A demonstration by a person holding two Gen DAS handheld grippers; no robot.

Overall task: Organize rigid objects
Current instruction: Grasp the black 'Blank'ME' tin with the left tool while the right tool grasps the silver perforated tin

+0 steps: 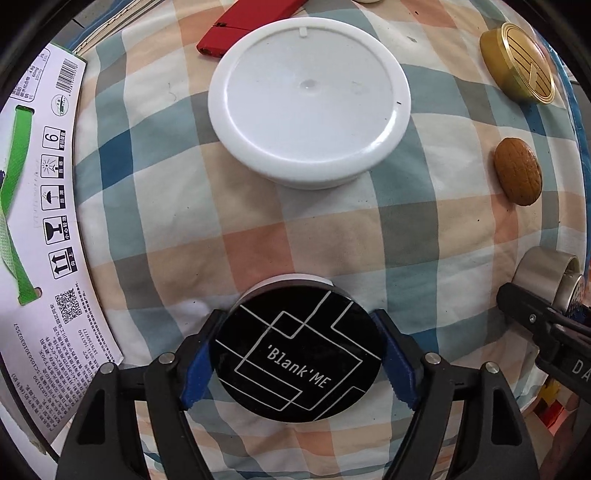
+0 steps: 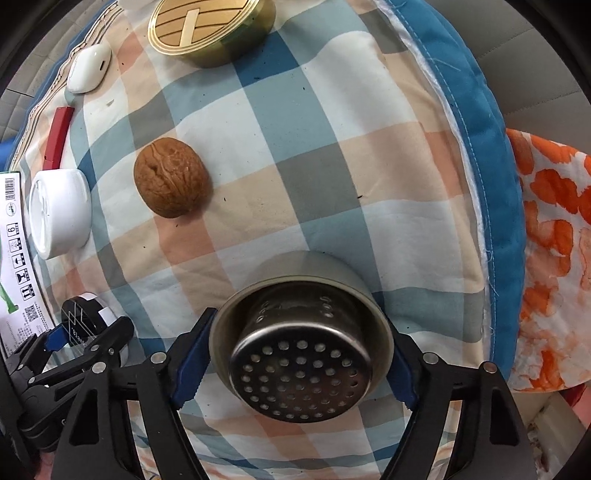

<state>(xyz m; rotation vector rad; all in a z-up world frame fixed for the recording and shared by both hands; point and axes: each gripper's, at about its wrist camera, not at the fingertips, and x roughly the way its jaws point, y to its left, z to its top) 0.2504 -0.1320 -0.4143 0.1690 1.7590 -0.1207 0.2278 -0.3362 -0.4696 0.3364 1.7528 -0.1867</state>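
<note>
Right wrist, claw [image 2: 295,363] gripping strainer cup [image 2: 299,354]

- The red flat case [image 1: 243,27] is cut off by the top edge and partly hidden behind the white lid [image 1: 308,96].
- Small print on the white carton [image 1: 44,206] is too small to read.
- The orange-patterned cloth [image 2: 550,266] runs off the right edge.

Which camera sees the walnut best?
The right wrist view: the walnut sits big and whole near the middle, wrinkles clear. The left wrist view shows it smaller, squashed at the right edge.
</note>
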